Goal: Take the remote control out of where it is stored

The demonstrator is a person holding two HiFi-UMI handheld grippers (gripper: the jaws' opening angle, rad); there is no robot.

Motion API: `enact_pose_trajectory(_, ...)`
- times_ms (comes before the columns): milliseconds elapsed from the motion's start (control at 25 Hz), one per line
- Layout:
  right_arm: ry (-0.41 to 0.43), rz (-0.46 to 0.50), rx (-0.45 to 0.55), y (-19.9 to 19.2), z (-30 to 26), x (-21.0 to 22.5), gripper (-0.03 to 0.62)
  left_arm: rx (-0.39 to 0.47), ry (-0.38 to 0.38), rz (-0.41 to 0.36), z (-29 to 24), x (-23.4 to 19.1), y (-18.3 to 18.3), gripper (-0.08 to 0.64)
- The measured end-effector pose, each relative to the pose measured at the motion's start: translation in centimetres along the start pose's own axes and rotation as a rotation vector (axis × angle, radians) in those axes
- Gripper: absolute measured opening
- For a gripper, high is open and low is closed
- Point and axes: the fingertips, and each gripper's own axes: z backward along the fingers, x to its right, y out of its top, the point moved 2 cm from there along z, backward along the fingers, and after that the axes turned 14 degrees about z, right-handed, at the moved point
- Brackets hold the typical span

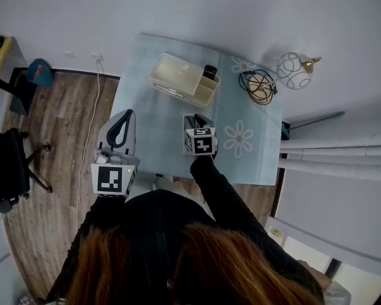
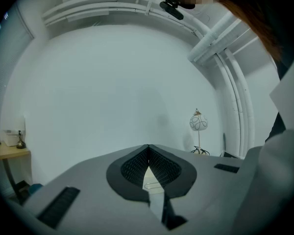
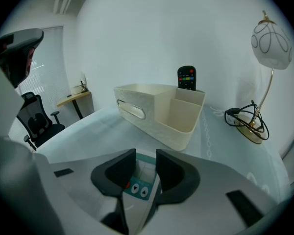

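Lying loose between the half-open jaws of the right gripper (image 3: 146, 154) is a white remote (image 3: 139, 187) (resting on the table (image 3: 83, 126), I think). A black remote (image 3: 186, 77) stands in the cream box (image 3: 171, 126). The left gripper (image 2: 148, 151), shut and empty, waits aside.

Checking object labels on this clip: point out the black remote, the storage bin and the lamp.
black remote (image 3: 186, 77), right gripper view, its button face.
storage bin (image 3: 148, 124), right gripper view, its long outer wall.
lamp (image 3: 270, 45), right gripper view, its round shade.
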Motion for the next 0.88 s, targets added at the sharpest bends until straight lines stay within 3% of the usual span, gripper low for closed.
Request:
enact_pose_trajectory(120,-0.007,0.002,0.011,0.1,0.2,0.0,0.131,0.0,0.001,-0.001,0.0,0.1,0.1,0.005)
enact_pose_trajectory(360,-0.023,0.005,0.051,0.9,1.1,0.2,0.039,0.002,-0.007,-0.002,0.0,0.2,0.0,0.005)
enact_pose_trajectory(880,-0.082,0.022,0.222,3.9,4.6,0.8,0.015,-0.005,-0.036,-0.005,-0.6,0.8,-0.2,0.005)
